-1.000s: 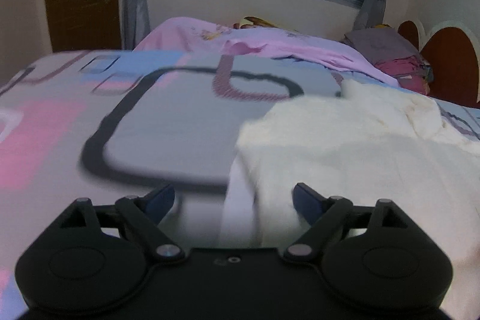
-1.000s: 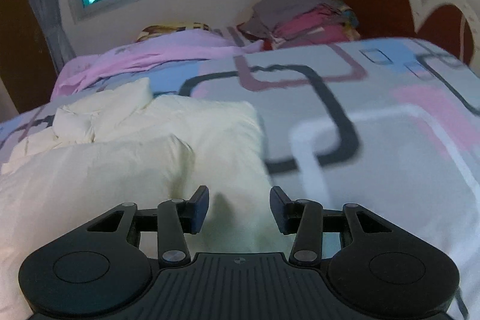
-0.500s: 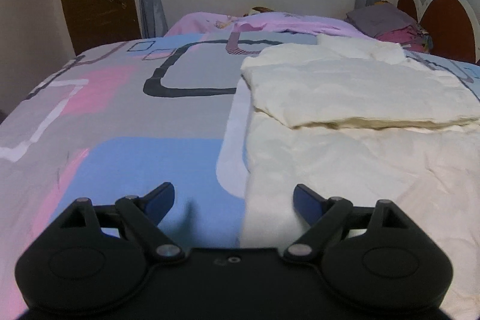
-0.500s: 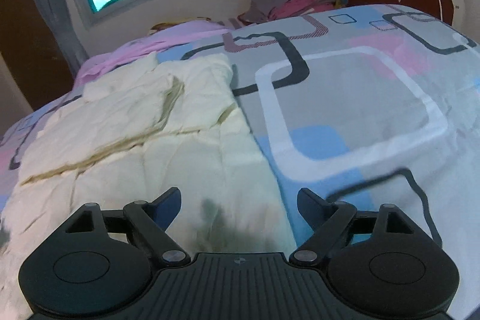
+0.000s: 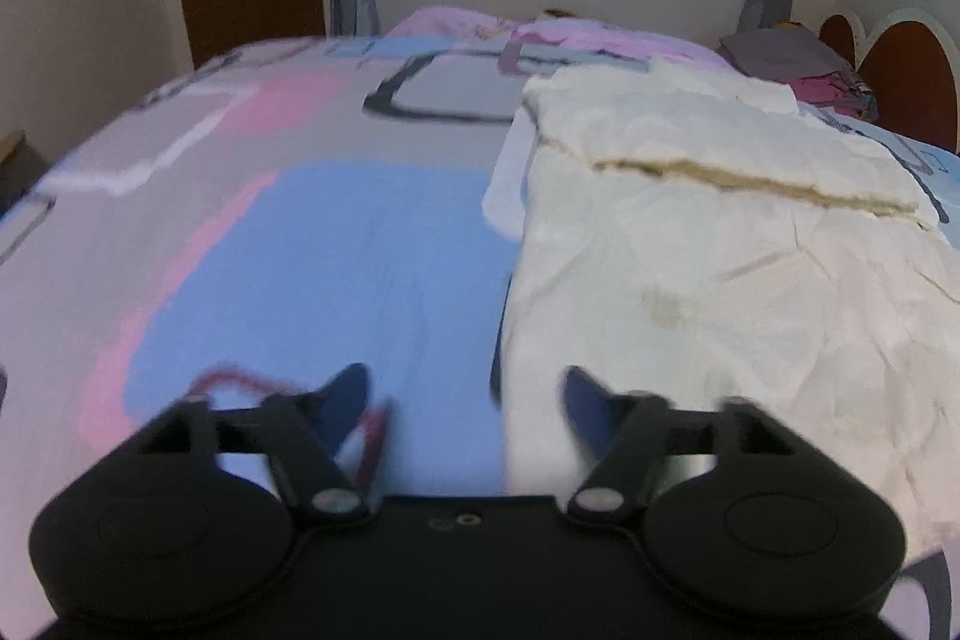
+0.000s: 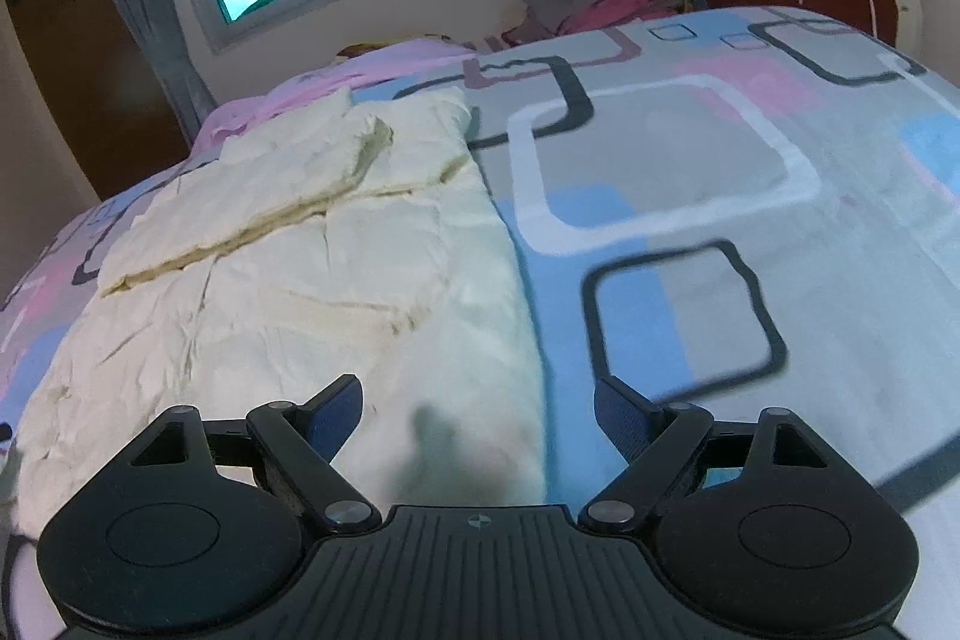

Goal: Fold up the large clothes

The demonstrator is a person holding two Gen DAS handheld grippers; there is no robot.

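One cream garment (image 5: 720, 244) on the bed (image 5: 336, 232); left gripper (image 5: 465, 400) and right gripper (image 6: 477, 403) both spread wide, empty.

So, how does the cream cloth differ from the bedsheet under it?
The cream cloth is one plain pale colour; the bedsheet is printed with pink, blue and grey blocks and dark rounded squares. The cloth is creased all over, while the bedsheet lies smoother. The cloth has its far part folded back over itself, but the bedsheet is spread in a single layer. Both lie flat on the bed, and neither open gripper, left or right, holds them.
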